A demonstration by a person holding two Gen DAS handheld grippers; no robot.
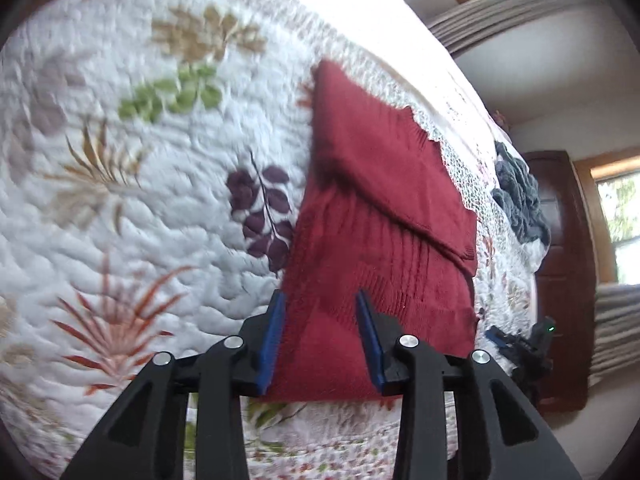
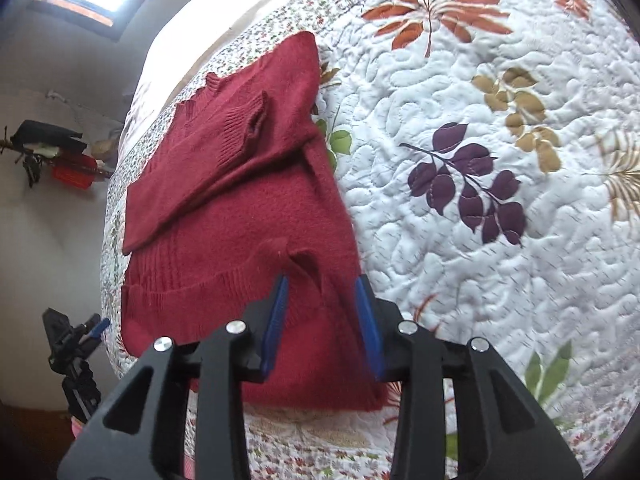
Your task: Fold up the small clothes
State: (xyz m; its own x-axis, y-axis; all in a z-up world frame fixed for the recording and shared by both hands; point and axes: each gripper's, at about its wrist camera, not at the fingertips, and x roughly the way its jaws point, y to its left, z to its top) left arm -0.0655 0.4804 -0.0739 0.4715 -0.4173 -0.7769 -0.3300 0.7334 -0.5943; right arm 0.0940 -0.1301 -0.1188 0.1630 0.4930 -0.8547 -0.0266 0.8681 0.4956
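A dark red knit sweater [image 1: 384, 216] lies on the quilted bed, its sleeves folded across the body; the right wrist view shows the same sweater [image 2: 240, 208] with a ribbed cuff on top. My left gripper [image 1: 320, 300] hangs open just above the sweater's hem edge at one side, blue pads apart, nothing between them. My right gripper [image 2: 322, 284] is open over the hem at the other side, near a small raised wrinkle. Each gripper shows small in the other's view: the right gripper [image 1: 516, 344] and the left gripper [image 2: 80, 336].
A white quilt [image 1: 140, 200] with leaf prints covers the bed [image 2: 500, 240]. A dark grey garment [image 1: 520, 196] lies bunched further along the bed edge. A dark wooden door [image 1: 568, 272], windows and curtains stand beyond. A shelf with clutter [image 2: 56, 152] hangs on the wall.
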